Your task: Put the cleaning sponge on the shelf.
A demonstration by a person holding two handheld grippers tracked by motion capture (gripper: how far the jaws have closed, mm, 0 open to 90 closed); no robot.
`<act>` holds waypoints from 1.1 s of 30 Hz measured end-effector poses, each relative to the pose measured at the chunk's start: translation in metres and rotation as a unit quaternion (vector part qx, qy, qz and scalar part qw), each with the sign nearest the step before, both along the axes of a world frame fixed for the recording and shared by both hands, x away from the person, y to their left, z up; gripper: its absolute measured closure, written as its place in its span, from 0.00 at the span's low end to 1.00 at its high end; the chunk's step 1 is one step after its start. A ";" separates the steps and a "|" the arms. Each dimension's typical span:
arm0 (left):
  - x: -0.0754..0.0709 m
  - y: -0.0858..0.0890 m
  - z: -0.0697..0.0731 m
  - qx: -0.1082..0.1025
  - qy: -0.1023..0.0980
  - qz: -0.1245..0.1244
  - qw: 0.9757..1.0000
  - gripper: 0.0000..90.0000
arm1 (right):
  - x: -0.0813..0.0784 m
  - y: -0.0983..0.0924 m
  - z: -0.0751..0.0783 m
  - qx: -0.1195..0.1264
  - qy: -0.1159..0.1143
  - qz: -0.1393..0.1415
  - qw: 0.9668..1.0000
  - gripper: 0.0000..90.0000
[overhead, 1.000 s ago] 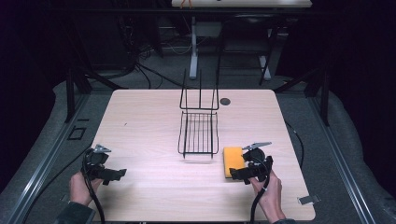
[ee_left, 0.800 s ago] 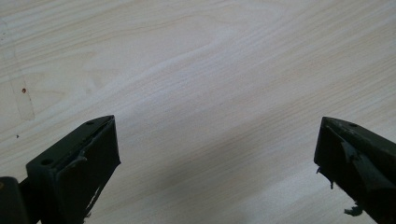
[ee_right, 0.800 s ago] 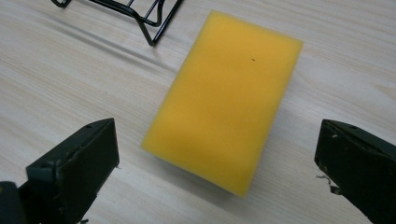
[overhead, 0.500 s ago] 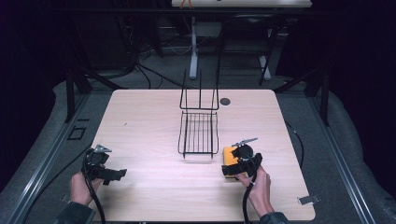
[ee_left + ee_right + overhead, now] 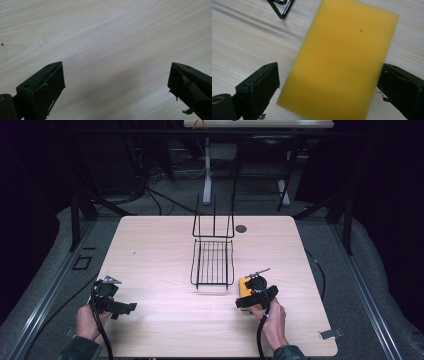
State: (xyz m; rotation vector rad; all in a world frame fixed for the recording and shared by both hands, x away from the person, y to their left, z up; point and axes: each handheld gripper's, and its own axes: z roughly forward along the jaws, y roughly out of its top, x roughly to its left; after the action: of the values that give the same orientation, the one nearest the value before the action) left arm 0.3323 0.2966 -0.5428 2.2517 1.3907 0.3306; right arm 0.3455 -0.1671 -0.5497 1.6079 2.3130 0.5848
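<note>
While the right hand-held gripper (image 5: 329, 82) straddles the yellow sponge (image 5: 344, 60), its jaws have just been closing in, with the sponge between them; the right pad looks to be at the sponge's edge, the left one a sliver short, so no squeeze yet by my eye. That sponge lies flat on the tabletop (image 5: 160, 250), just beside the near right corner of the black wire rack (image 5: 213, 261). To do this well, I'd say centre the jaws across the sponge's short width, sink low so the pads meet its sides rather than its top edge, then pinch gently, since foam gives and can twist out. Watch the rack's wire corner close by on the lift. Compared with a second ago, the right hand has slid toward the rack and dropped over the sponge, covering most of it from above. Over on the far left of the rack, the left hand-held gripper (image 5: 115, 82) sits wide open over bare wood, unmoved.
</note>
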 end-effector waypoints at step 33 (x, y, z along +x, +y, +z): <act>-0.001 -0.001 0.000 0.018 0.001 -0.006 1.000 0.02 | -0.003 -0.012 0.013 -0.013 -0.015 0.004 1.000 0.20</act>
State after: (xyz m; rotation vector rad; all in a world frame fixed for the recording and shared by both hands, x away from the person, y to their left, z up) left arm 0.3318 0.2958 -0.5432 2.2889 1.3817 0.3508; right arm 0.3429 -0.1787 -0.5370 1.5686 2.2964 0.5748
